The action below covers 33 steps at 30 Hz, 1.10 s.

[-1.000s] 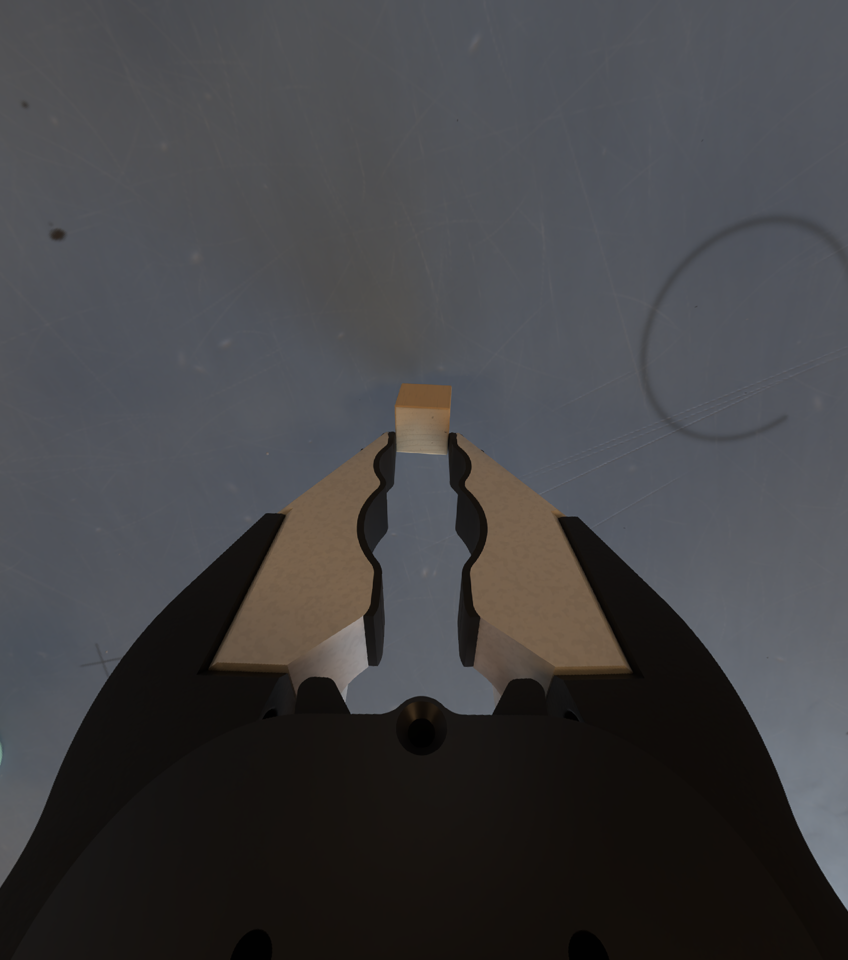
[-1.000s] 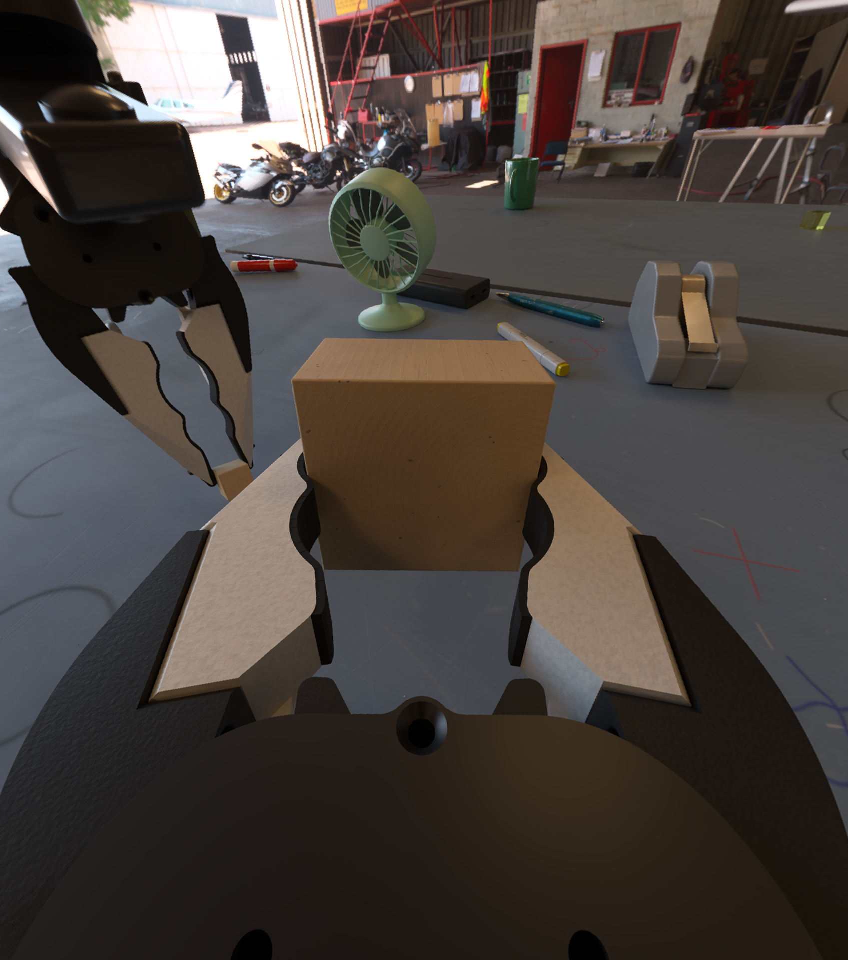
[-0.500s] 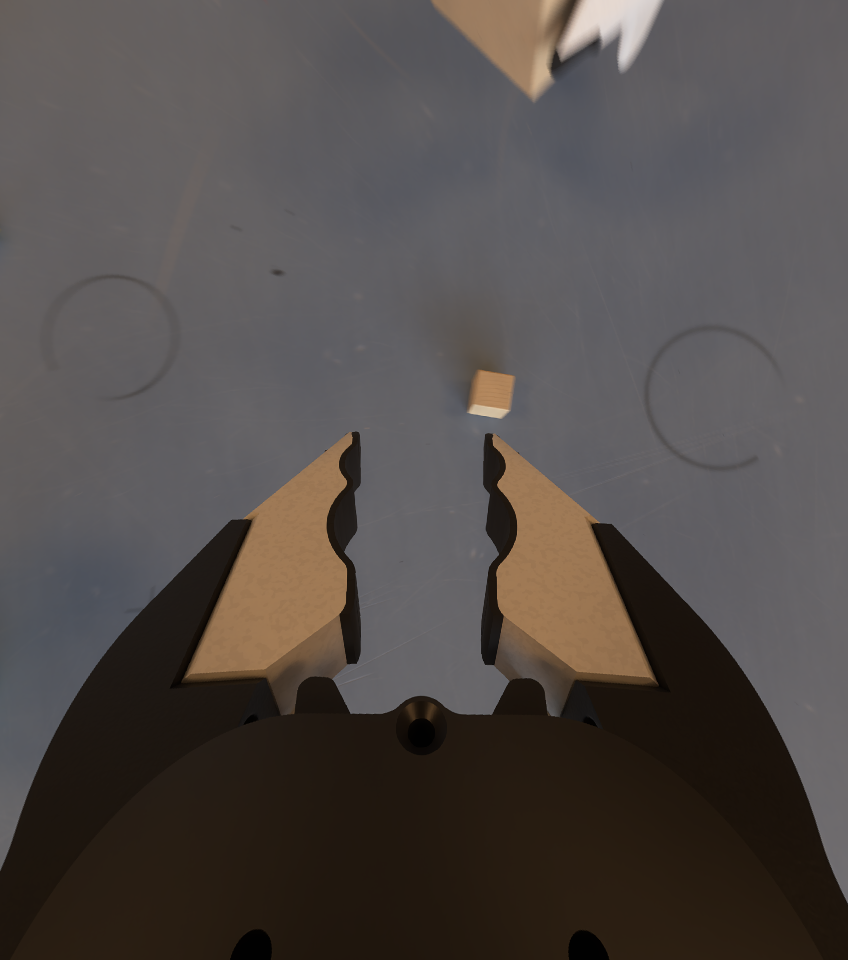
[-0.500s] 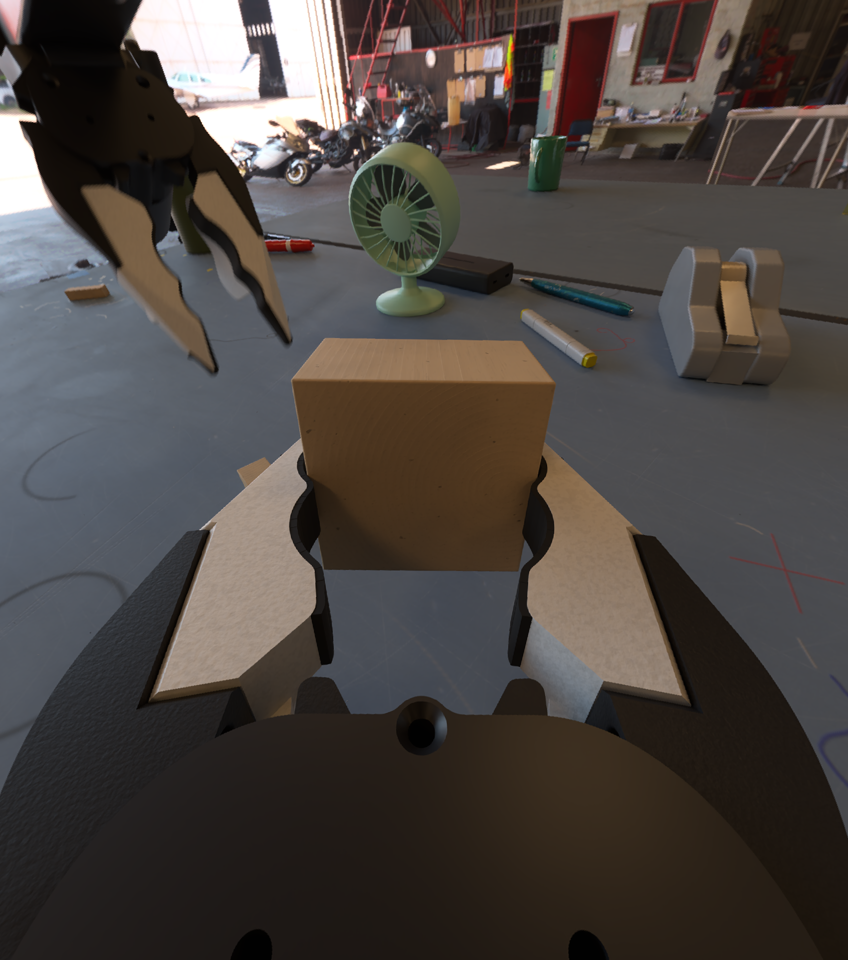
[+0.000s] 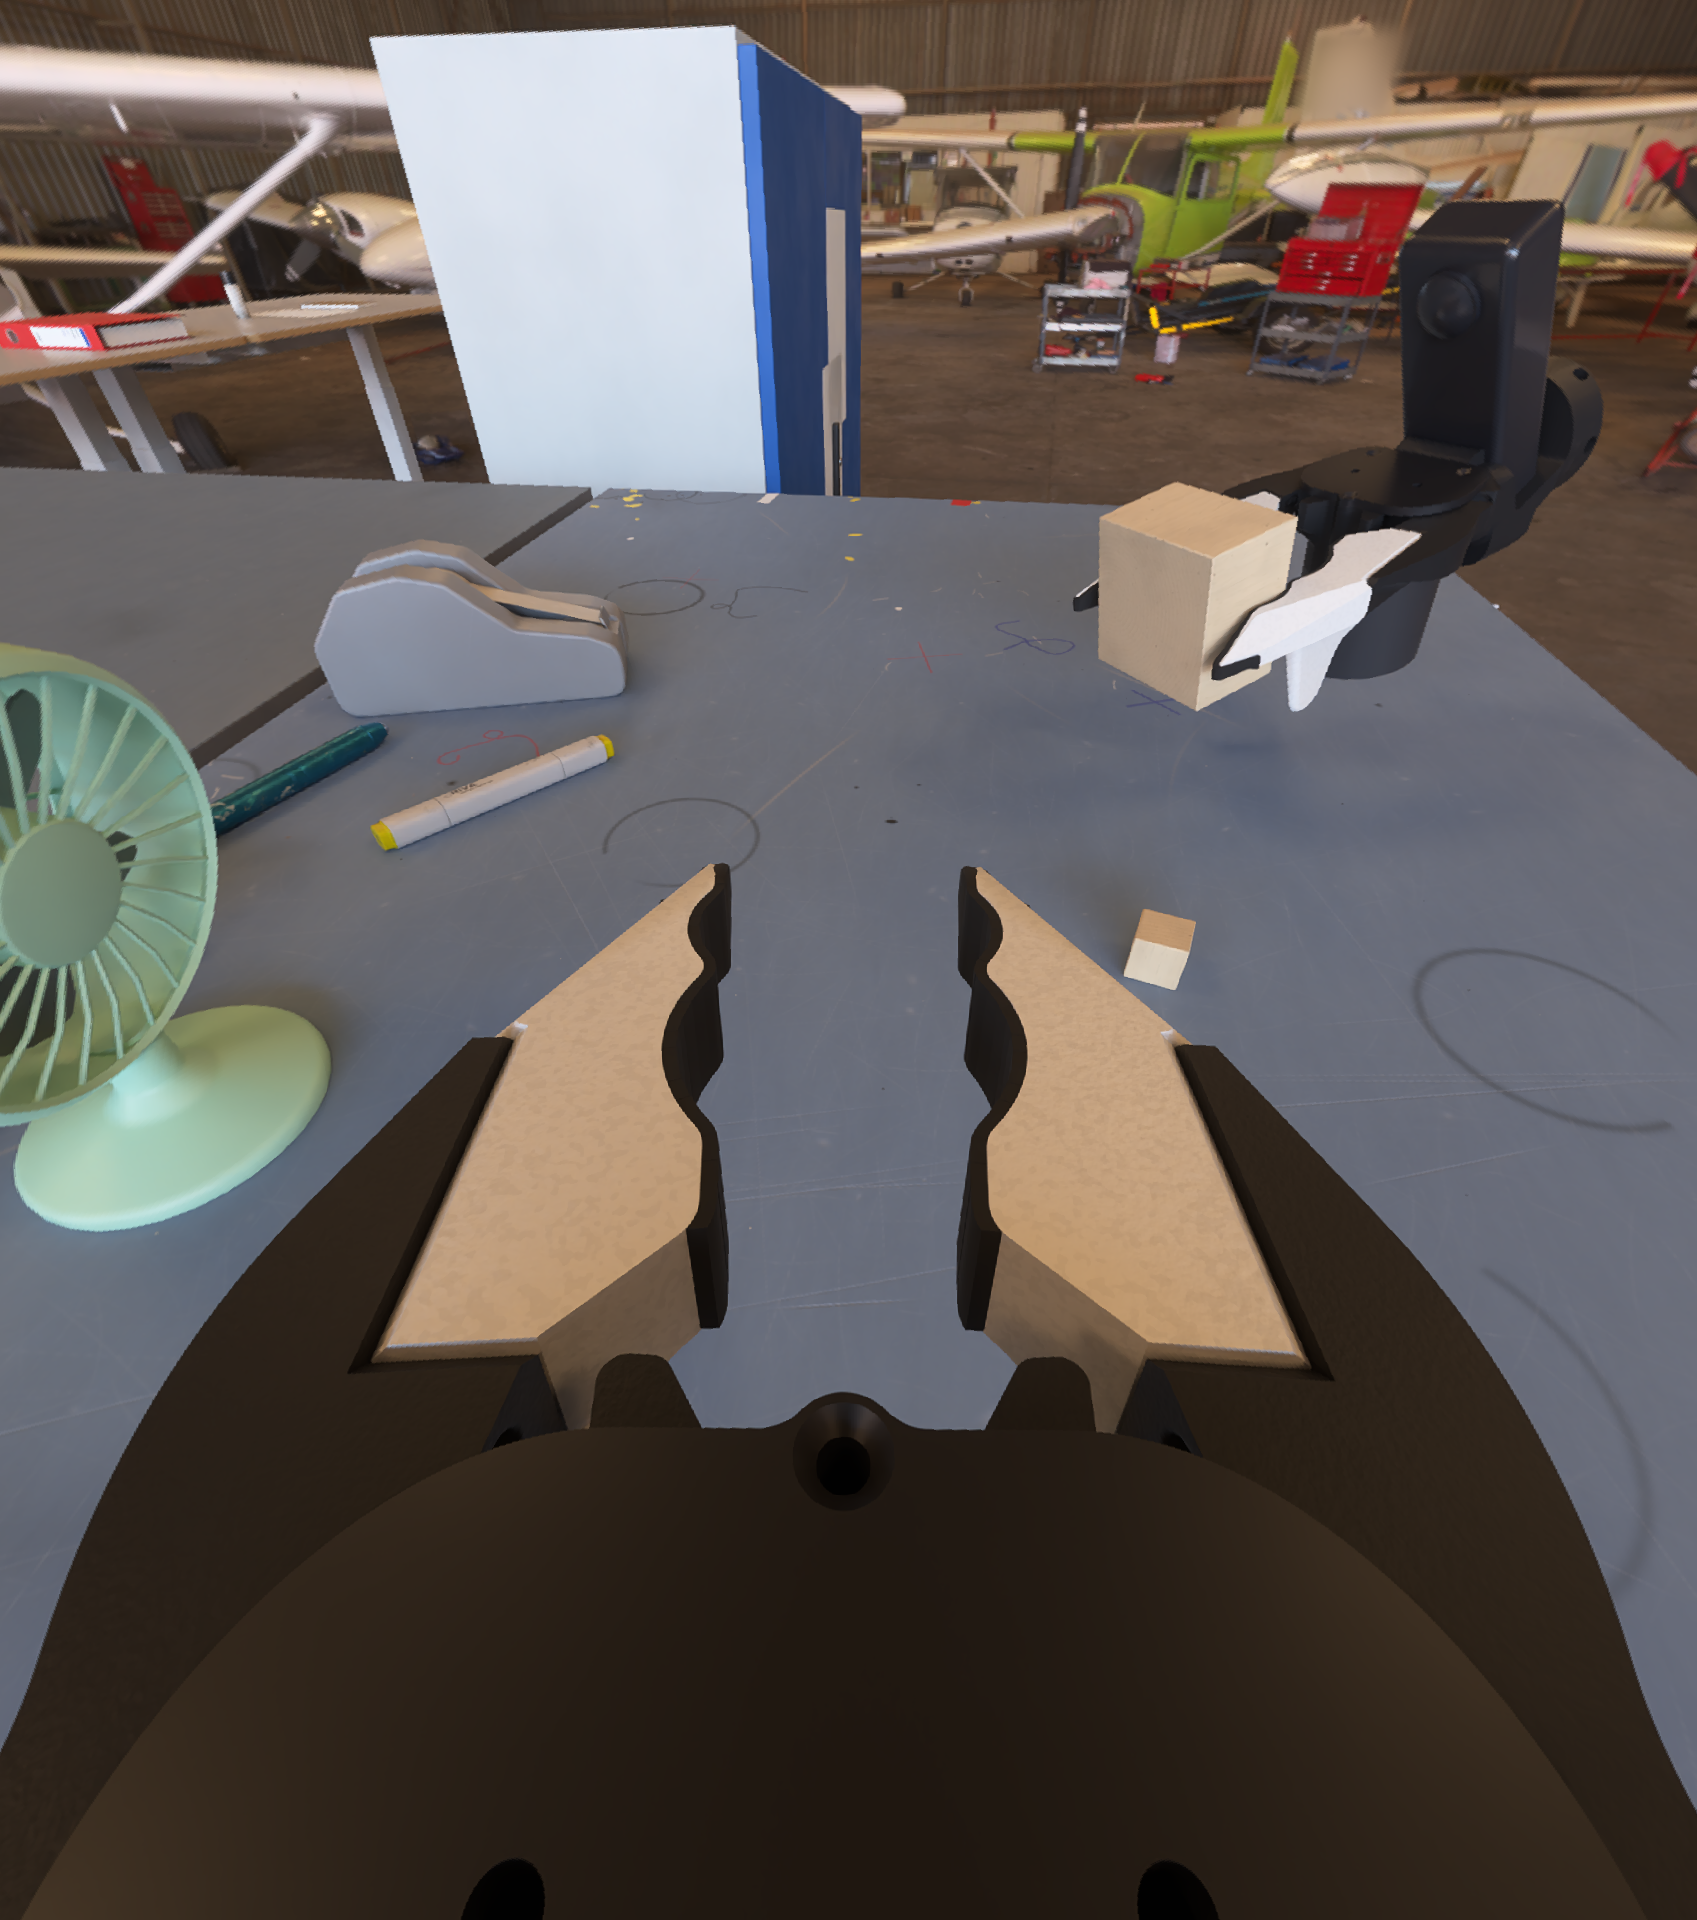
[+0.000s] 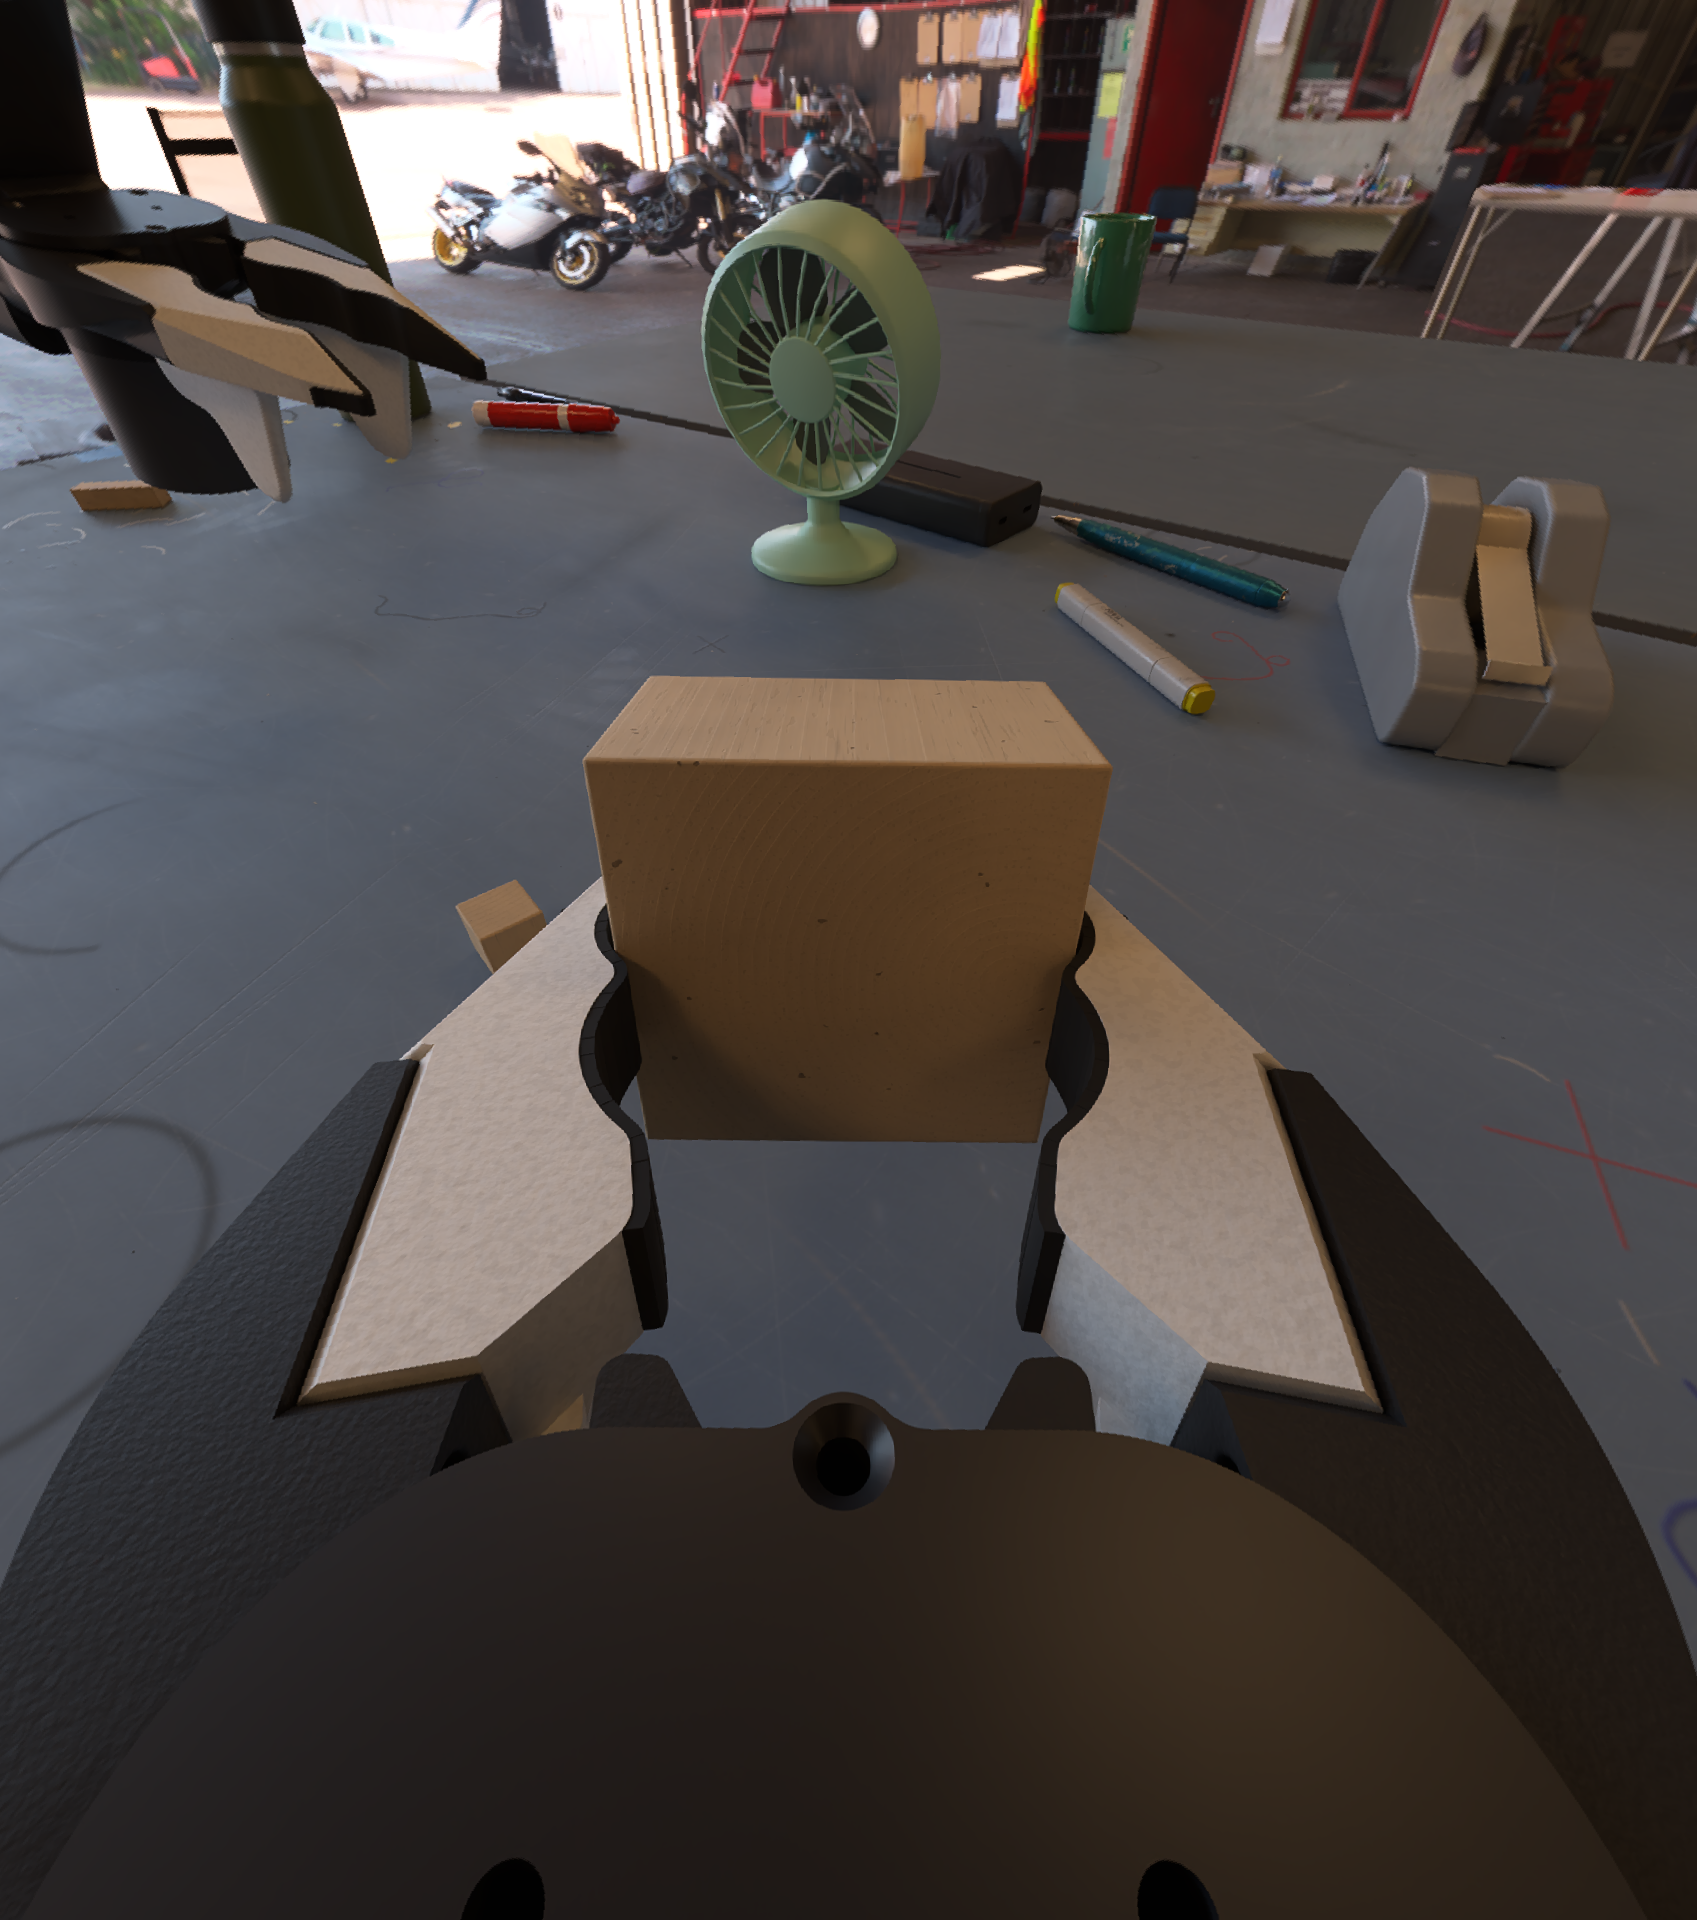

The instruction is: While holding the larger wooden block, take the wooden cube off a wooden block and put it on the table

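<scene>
Cube (image 5: pixel 1160 948) on table (image 5: pixel 1343 1195), right of fan (image 5: pixel 44 894) and marker (image 5: pixel 491 792).

Left claw (image 5: pixel 842 883): spread apart, empty, above bench (image 5: pixel 1343 1195).
Wooden cube (image 5: pixel 1160 948): on bench, just right of claw tips.
Right claw (image 5: pixel 1161 649): clamps larger wooden block (image 5: pixel 1187 592), off the bench.

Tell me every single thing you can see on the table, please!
larger wooden block: one, tan, held off the table
wooden cube: one, tan, on the table
fan: one, pale green, upright
tape dispenser: one, grey
marker: one, white with yellow cap
pen: one, teal
red marker: one
black box: one, behind fan
mug: one, green, far back
left gripper: open, empty
right gripper: shut on block
</scene>
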Tool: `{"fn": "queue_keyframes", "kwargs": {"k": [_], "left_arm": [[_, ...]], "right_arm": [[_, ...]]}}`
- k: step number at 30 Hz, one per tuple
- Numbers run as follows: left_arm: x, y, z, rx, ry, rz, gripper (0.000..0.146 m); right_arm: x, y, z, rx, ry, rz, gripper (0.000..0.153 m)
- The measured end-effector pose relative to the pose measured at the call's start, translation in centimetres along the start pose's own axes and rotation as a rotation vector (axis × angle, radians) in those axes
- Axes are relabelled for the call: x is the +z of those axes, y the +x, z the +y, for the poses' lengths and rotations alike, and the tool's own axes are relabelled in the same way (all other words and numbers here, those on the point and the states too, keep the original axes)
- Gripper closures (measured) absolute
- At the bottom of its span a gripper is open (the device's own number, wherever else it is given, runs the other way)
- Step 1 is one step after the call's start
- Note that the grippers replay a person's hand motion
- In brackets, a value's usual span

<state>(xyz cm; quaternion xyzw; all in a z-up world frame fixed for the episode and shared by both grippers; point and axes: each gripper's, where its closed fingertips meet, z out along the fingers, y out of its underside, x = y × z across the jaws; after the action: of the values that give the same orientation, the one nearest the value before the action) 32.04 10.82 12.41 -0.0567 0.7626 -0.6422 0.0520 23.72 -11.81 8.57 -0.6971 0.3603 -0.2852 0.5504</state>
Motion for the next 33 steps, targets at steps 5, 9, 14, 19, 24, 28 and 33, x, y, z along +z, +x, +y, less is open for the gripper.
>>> {"fn": "queue_keyframes", "kwargs": {"k": [5,9,14,19,24,28,33], "left_arm": [[-0.3,-0.6,0.1,-0.013,-0.016,-0.019,0.102],[-0.5,-0.8,0.1,0.03,-0.038,-0.049,0.102],[-0.3,-0.8,0.6,0.024,-0.05,-0.042,0.103],[-0.3,-1.1,0.9,0.017,-0.06,-0.047,0.103],[-0.2,-1.0,1.0,0.04,-0.081,-0.049,0.103],[-0.1,-0.8,1.1,0.049,-0.09,-0.046,0.103],[-0.3,-1.1,1.0,0.049,-0.083,-0.053,0.103]], "right_arm": [[0.3,-0.2,0.2,-0.026,-0.025,0.0,0.072],[0.7,-0.6,0.0,-0.04,-0.045,-0.023,0.072],[1.4,-1.7,-1.4,-0.135,-0.108,-0.078,0.072],[2.7,-2.9,-3.5,-0.235,-0.192,-0.175,0.072],[5.0,-4.7,-4.4,-0.347,-0.313,-0.301,0.072],[7.5,-6.3,-3.7,-0.418,-0.428,-0.409,0.072],[10.1,-7.4,-2.2,-0.494,-0.554,-0.498,0.072]]}}
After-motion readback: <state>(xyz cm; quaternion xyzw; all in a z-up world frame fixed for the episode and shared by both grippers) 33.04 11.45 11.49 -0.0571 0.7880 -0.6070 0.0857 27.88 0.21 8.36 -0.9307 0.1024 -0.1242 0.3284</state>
